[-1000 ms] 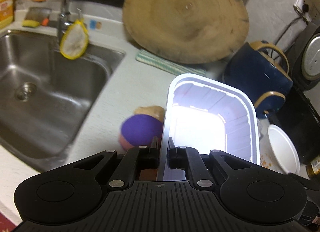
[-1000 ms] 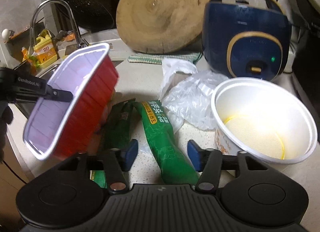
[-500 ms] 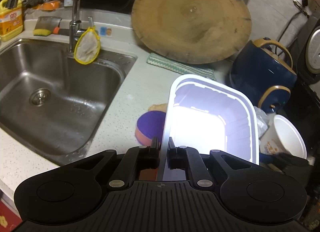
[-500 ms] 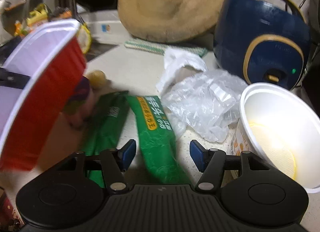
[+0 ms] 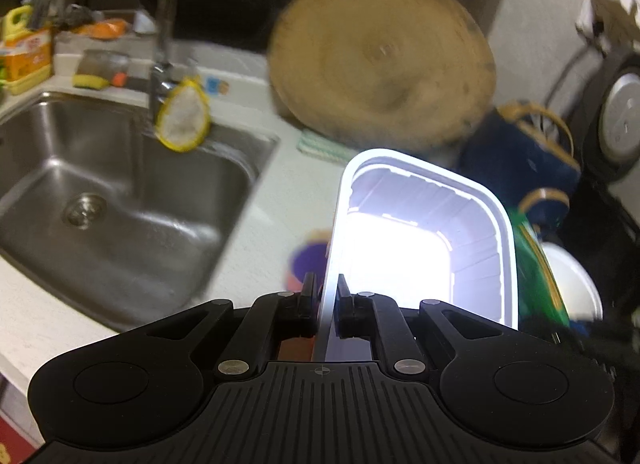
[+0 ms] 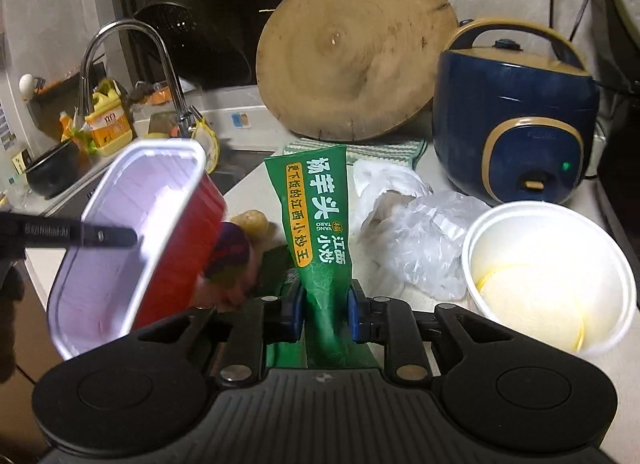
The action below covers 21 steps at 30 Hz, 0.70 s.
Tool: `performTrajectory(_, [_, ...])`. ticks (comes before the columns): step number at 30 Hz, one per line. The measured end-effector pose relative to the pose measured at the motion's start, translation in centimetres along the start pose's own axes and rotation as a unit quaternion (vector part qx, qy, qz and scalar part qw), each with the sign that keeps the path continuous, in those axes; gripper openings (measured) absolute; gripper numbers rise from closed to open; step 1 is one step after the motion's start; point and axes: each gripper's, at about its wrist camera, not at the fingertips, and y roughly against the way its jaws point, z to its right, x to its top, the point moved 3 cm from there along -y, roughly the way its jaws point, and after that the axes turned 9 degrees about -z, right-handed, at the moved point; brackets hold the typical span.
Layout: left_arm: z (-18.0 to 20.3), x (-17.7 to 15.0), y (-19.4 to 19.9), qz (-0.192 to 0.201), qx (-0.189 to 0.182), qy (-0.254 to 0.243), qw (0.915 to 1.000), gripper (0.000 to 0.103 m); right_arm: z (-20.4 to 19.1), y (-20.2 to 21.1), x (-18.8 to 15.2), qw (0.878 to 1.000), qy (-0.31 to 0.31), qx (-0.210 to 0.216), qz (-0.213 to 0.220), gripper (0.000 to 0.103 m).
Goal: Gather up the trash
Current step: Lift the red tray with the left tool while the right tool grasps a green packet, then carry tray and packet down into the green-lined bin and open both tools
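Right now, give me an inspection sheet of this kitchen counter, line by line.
Surface: pale speckled countertop beside a steel sink.
Job's things: red tray with a white inside, held tilted; green packet, lifted upright; white bowl and crumpled clear bag on the counter.
Clutter: purple ball, a potato, round wooden board, blue rice cooker, yellow bottle.
Grippers: left gripper shut on the tray's rim; right gripper shut on the packet.
Cables: a black cord on the wall behind the cooker.
Surroundings: faucet, dark colander, wall outlet.
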Motion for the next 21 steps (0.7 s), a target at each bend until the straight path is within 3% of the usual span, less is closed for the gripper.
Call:
performTrajectory(6, [-7.4,0.4,5.5,0.072,0.03,0.025,0.9966,0.011,-2.8,2.3,-2.2,1.0,-0.011,-0.022,0.005,0.021])
performTrajectory(11, [-14.8,-1.8,8.7,0.082,0.058,0.041,0.9941,0.011,-7.1,3.8,-5.0,0.999,-0.015,-0.029,0.002,0.021])
performTrajectory(16, [-19.4,-6.5,10.3,0.044,0.039,0.02,0.9981,0.011,-11.9,4.4,-9.3,0.999,-0.021,-0.026,-0.023,0.021])
performTrajectory(21, [-20.5,-13.3,7.7,-0.069,-0.022,-0.016,0.9973,0.011,-15.5,3.6,-14.1,0.997,-0.032,-0.016,-0.074,0.021])
